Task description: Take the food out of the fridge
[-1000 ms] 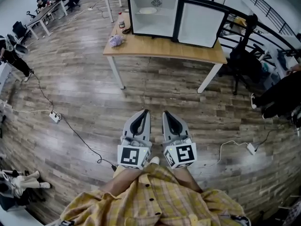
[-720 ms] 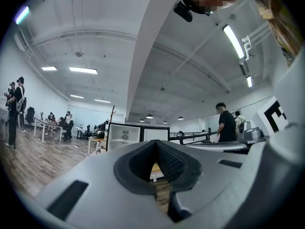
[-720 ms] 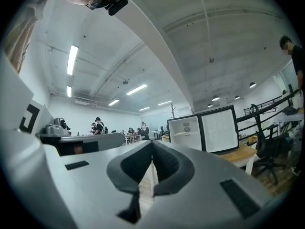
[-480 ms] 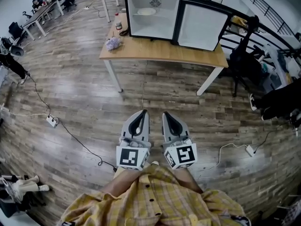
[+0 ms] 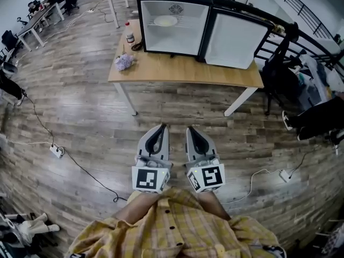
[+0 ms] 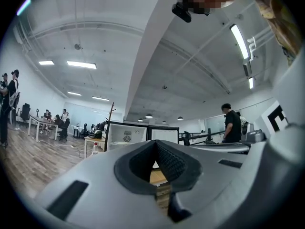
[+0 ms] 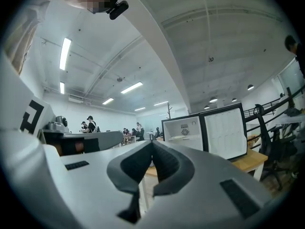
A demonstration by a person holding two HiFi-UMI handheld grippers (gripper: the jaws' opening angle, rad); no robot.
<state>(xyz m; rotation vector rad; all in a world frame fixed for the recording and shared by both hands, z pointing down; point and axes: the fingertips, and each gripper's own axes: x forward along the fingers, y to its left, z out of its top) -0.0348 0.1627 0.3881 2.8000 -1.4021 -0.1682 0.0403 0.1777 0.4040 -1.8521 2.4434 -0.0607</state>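
A black mini fridge [image 5: 171, 16] stands on a wooden table [image 5: 183, 69] ahead of me, its door [image 5: 232, 32] swung open to the right. On its shelf lies a pale plate of food [image 5: 165, 21]. My left gripper [image 5: 162, 126] and right gripper [image 5: 190, 128] are held side by side over the floor, well short of the table, both shut and holding nothing. The fridge [image 6: 125, 136] shows far ahead past the left gripper [image 6: 155, 142] in the left gripper view. In the right gripper view the fridge [image 7: 183, 128] is beyond the right gripper [image 7: 152, 142].
A purple bundle [image 5: 124, 62] and a small bottle [image 5: 129, 36] sit on the table's left end. A black chair [image 5: 279, 63] stands at the table's right. Cables and a power strip [image 5: 56, 151] lie on the wooden floor at left. A person in black [image 6: 233, 123] stands at right.
The table and fridge have come nearer and look larger in the head view. Both grippers keep their place side by side in front of me, still shut.
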